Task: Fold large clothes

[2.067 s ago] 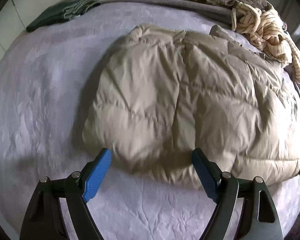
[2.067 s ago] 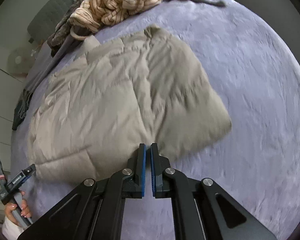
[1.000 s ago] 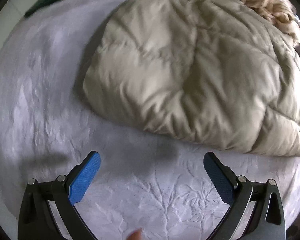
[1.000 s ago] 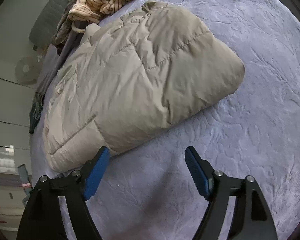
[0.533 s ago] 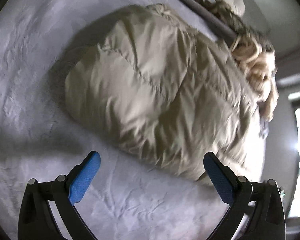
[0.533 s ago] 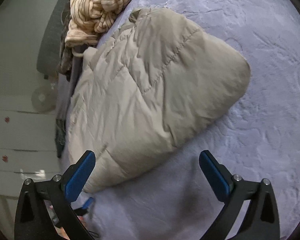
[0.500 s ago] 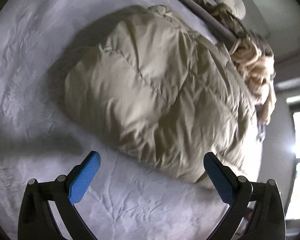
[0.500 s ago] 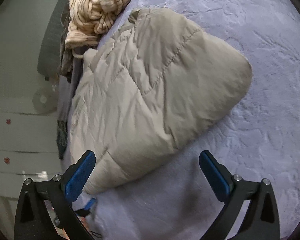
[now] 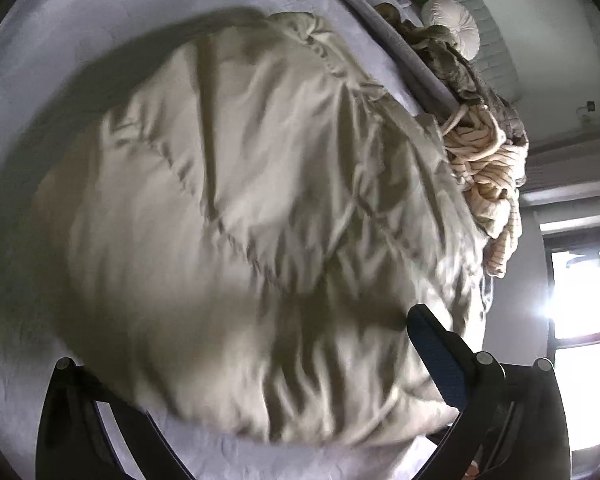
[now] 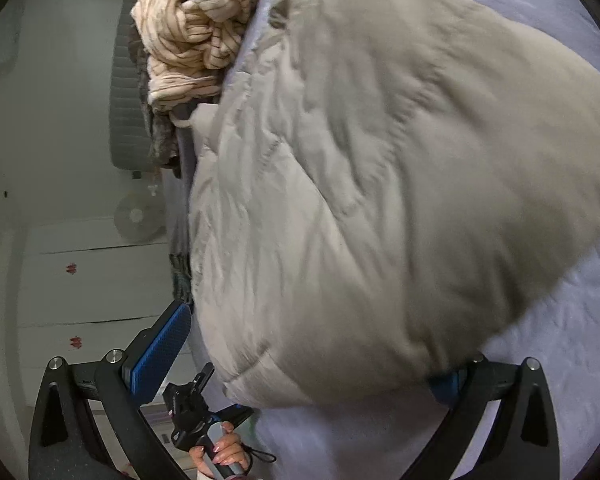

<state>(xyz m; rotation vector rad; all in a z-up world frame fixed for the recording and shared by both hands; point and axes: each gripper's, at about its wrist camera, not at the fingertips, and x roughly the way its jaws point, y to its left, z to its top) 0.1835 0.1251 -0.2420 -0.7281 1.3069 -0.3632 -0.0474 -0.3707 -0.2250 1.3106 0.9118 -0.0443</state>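
A beige quilted puffer jacket [image 9: 260,208] lies folded on a lavender bed cover [image 9: 60,12] and fills most of both views. My left gripper [image 9: 260,364] is open wide and straddles the jacket's near edge. Its right finger [image 9: 432,352] shows, while the left one is hidden under the fabric. My right gripper [image 10: 304,364] is also open wide across the jacket [image 10: 380,180] at another edge. Its left pad [image 10: 160,348] stands clear of the cloth and its right finger is partly covered. A hand [image 10: 220,452] holding the left gripper's handle appears low in the right wrist view.
A cream striped garment [image 9: 484,160] is heaped beyond the jacket, with a brown garment [image 9: 452,60] and a round white cushion [image 9: 456,24] behind it. A bright window [image 9: 580,288] lies to the right. White cupboards [image 10: 80,280] and a fan [image 10: 136,212] stand past the bed's edge [image 10: 180,184].
The right gripper's jaws went from shut to wide open. Both grippers rolled and came close to the jacket, whose edges now lie between their fingers.
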